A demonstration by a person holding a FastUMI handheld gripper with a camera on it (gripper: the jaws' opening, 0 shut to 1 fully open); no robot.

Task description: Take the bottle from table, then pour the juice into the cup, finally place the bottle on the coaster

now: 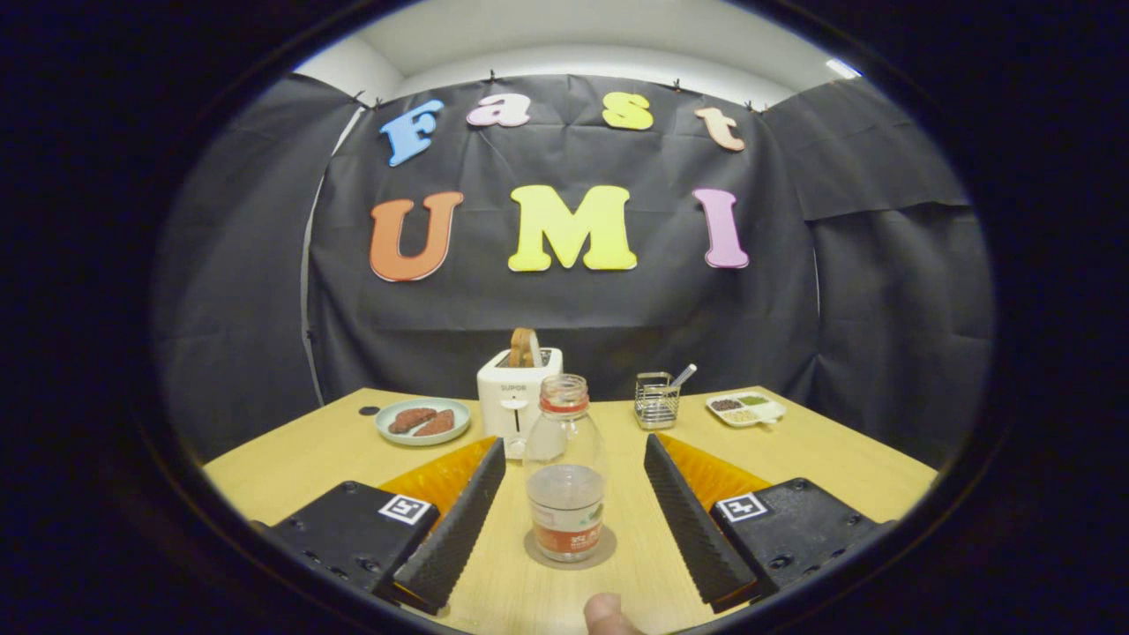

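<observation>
A clear glass bottle (564,467) with a red ring at its neck and a red label stands upright on a round grey coaster (570,554). It has no cap and looks nearly empty. My gripper (569,569) is open, and the bottle stands between its two ribbed black fingers (454,529) without touching either. A fingertip of a person (607,614) shows just behind the coaster, at the near edge of the table.
Beyond the bottle stands a white toaster (516,401) with bread in its slot. A plate of reddish food (422,422) lies to its left. A wire basket (657,399) and a small tray of grains (745,408) sit to the right on the wooden table (282,459).
</observation>
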